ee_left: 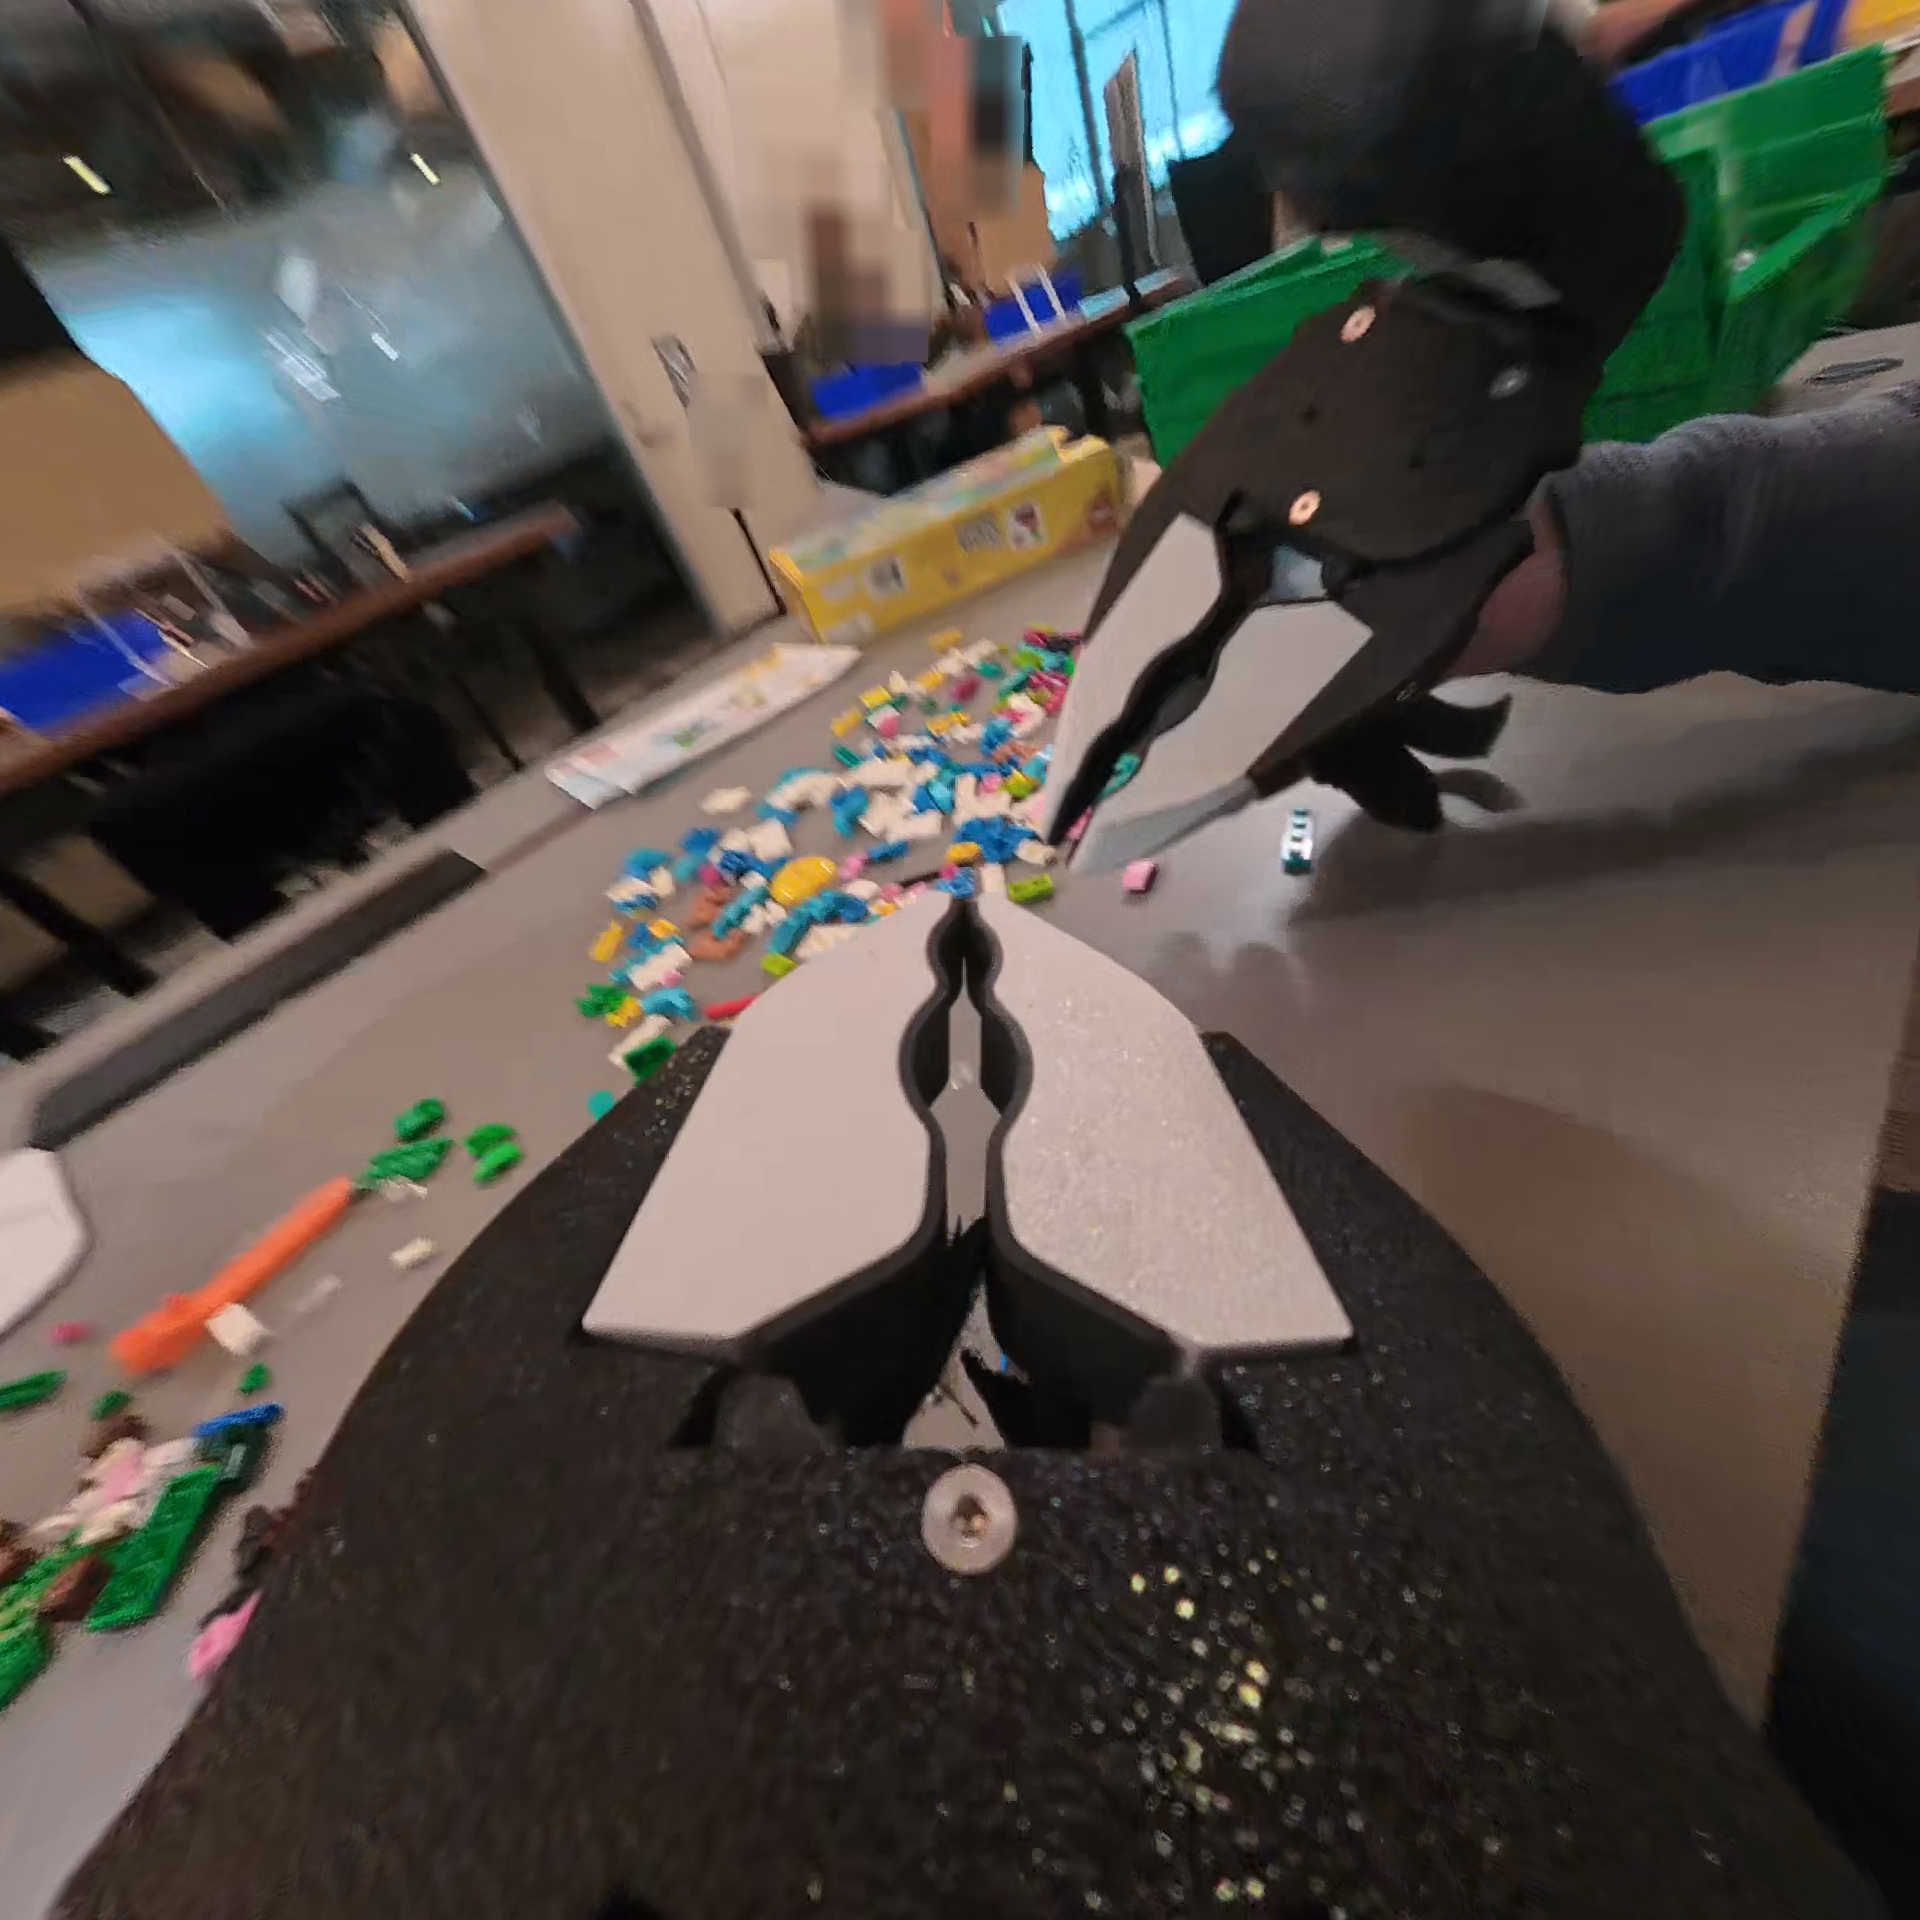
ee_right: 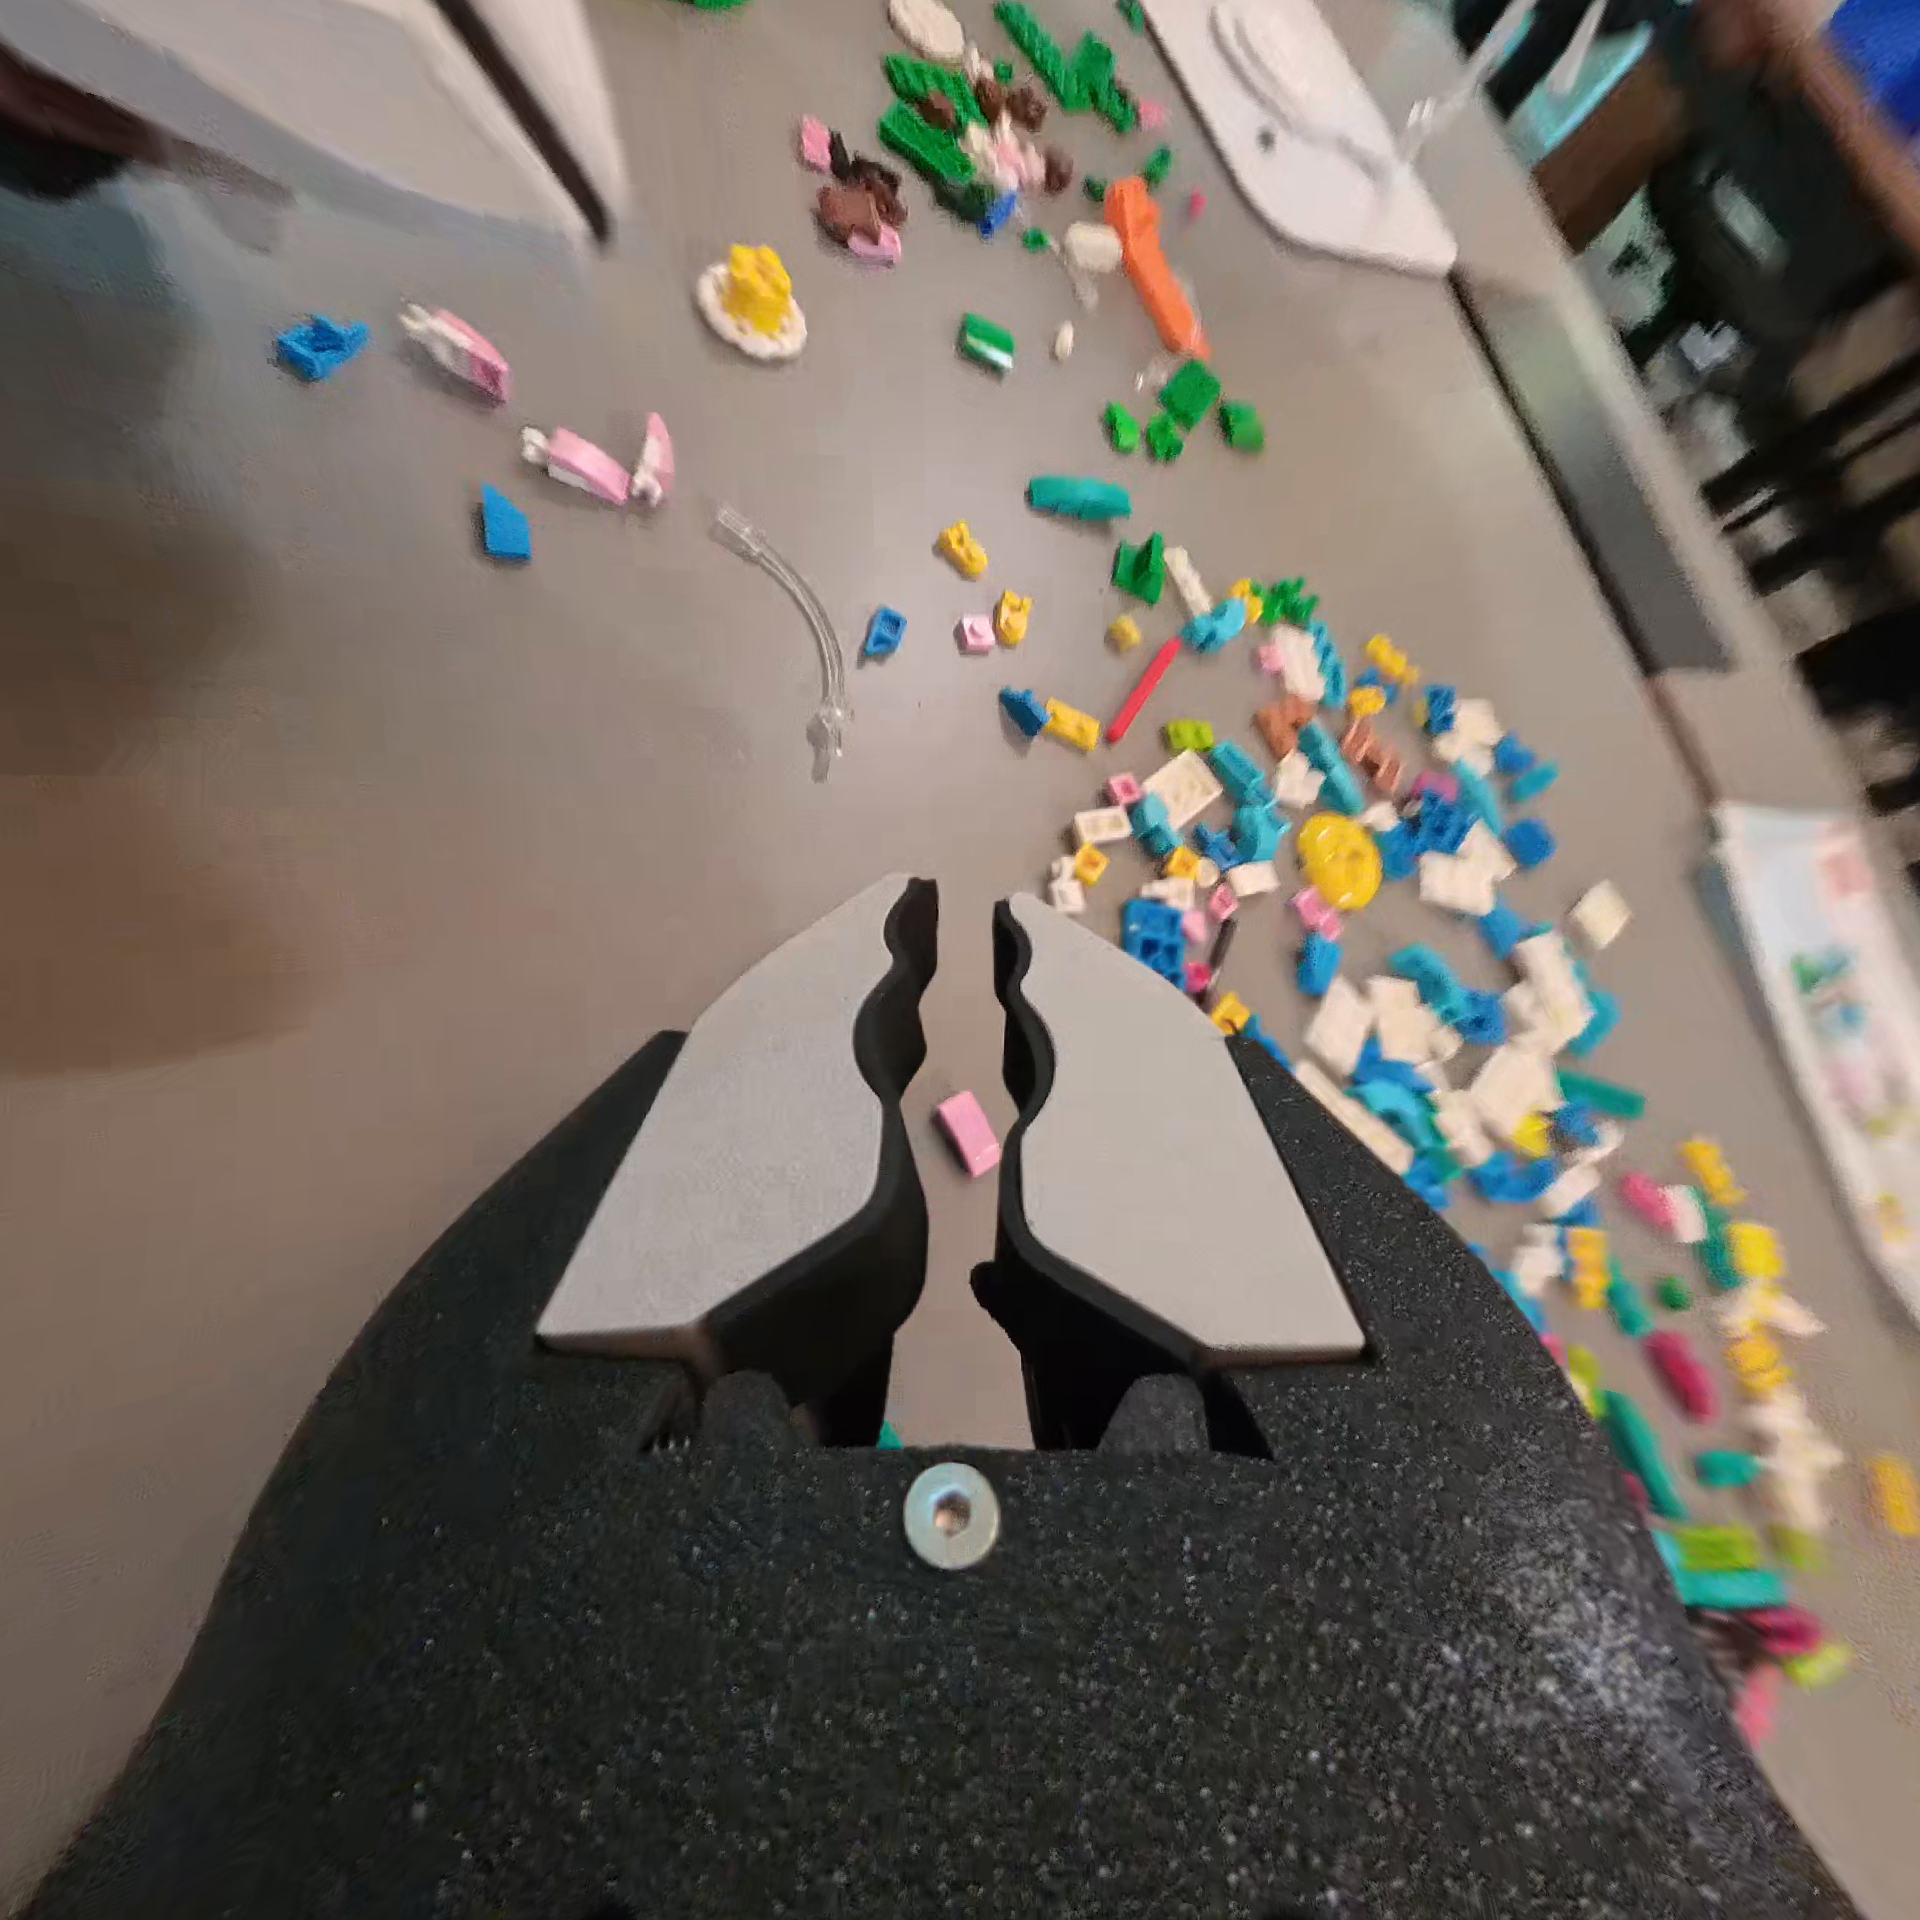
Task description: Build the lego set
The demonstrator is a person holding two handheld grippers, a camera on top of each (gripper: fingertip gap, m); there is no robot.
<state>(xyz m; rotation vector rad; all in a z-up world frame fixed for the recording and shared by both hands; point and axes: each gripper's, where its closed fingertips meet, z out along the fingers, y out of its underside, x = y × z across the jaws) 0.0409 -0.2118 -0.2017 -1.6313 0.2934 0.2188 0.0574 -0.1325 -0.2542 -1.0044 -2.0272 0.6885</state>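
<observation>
we work on a grey table (ee_right: 416,831) strewn with loose lego pieces (ee_right: 1455,987), a yellow box (ee_left: 956,530) and a booklet (ee_left: 707,717) at its far side. our left gripper (ee_left: 964,914) has its tips pressed together, holding nothing we can see. our right gripper (ee_right: 964,904) is slightly spread, tips apart, low over a small pink brick (ee_right: 968,1132) lying between its fingers. a partly built green base (ee_right: 935,125) sits farther off
</observation>
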